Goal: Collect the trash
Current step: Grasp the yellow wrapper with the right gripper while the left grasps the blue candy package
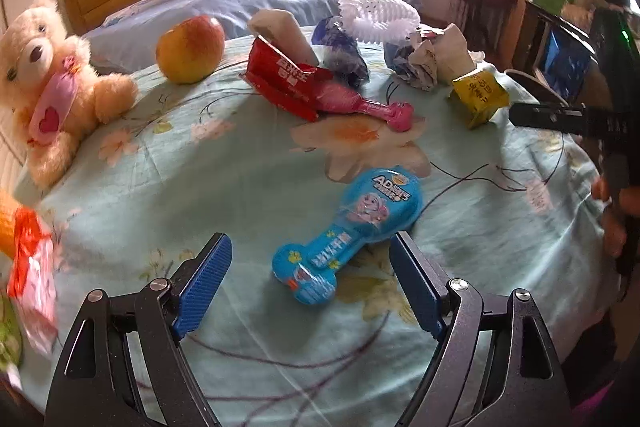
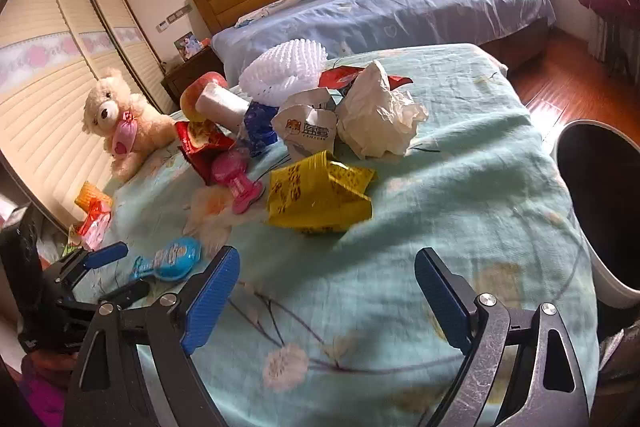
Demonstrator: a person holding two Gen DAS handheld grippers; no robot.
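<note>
On the floral bedspread [image 1: 168, 195] a blue blister pack [image 1: 344, 227] lies between the fingers of my left gripper [image 1: 311, 241], which is open; the right pad is close to the pack's wide end and the left pad is well apart. In the right wrist view my right gripper [image 2: 328, 257] is open and empty, with a crumpled yellow packet [image 2: 320, 195] just ahead of its fingertips. Behind lie a red wrapper [image 1: 288, 83], a pink plastic toy [image 1: 360, 107], crumpled paper [image 2: 380, 115], a blue wrapper [image 1: 344, 55] and a white foam net [image 1: 376, 15].
A teddy bear [image 1: 52, 83] and an apple [image 1: 190, 49] sit at the far left. A red-and-pink packet [image 1: 32, 267] lies at the left edge. A dark-lined bin with a white wall [image 2: 614, 283] stands on the wooden floor to the right. A second bed [image 2: 400, 11] is behind.
</note>
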